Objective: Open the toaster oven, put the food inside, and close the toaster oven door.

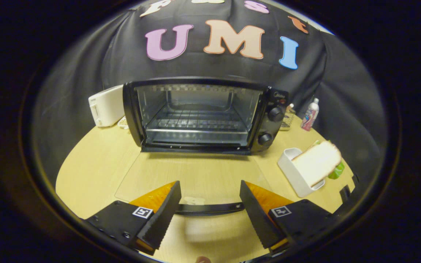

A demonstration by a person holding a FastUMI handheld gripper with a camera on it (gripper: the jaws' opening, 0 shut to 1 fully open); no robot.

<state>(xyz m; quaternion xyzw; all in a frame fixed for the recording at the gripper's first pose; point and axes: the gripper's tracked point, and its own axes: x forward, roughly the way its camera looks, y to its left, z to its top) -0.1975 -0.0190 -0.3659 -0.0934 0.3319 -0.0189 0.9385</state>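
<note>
Gripper view: I see my tool (210, 204) with its two fingers spread wide and nothing between them, hanging above the wooden worktop (97, 171). Between the fingertips and a little beyond them lies the dark handle bar (210, 209) of the toaster oven door (192, 179), which is folded fully down and lies flat, its glass letting the worktop's grain show through. Neither finger touches the handle as far as I can tell.

Beyond the door stands the toaster oven (205, 115), black, its cavity open toward me with a wire rack (196, 122) inside and nothing on it. Two round knobs (270, 126) sit one above the other on its control panel at my right.

Off to the right of the fingers, well apart from the oven's mouth, a slice of bread (318, 162) leans tilted in a white holder (292, 171), with something green (336, 171) just behind it. Farther back on that side stands a small bottle (310, 115), and a wire basket (287, 120) sits next to the oven's panel. A white appliance (106, 106) sits to the left of the oven, touching or nearly touching its side.
</note>
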